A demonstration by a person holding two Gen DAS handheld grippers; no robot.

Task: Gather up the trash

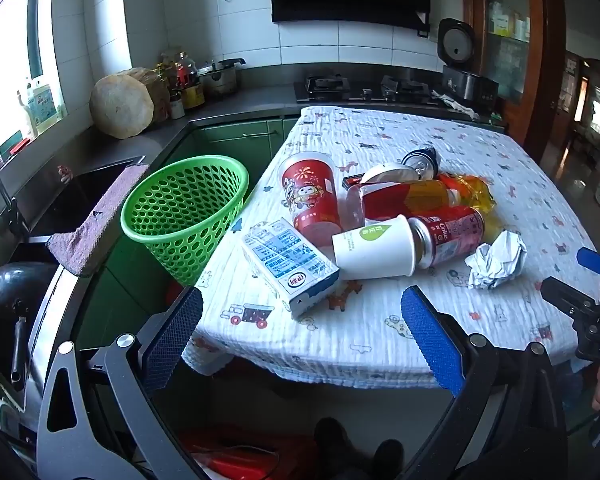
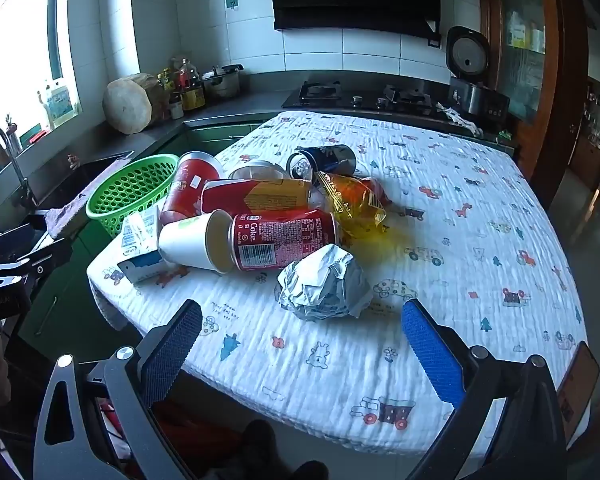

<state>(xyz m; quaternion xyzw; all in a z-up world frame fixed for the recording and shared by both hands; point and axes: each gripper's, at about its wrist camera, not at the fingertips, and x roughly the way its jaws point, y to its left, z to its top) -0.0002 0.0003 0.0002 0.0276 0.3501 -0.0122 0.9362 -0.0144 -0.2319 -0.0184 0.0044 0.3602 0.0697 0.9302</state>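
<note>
Left gripper jaws wide, empty, right gripper likewise (nothing held), crumpled white paper ball on cloth-covered surface, green perforated plastic basket beside it.

Left gripper tilted downward, jaws spread as wide as they go, nothing between the blue pads. Right gripper same deal: angled down, wide open, empty. Both held side by side.

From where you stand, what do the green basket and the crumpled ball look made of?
Green basket: seemingly moulded plastic, slightly glossy, walls pierced with regular round holes. Crumpled ball: probably paper, matte white-grey, with sharp creases and folds; a foil-like wrapper can't be excluded.
</note>
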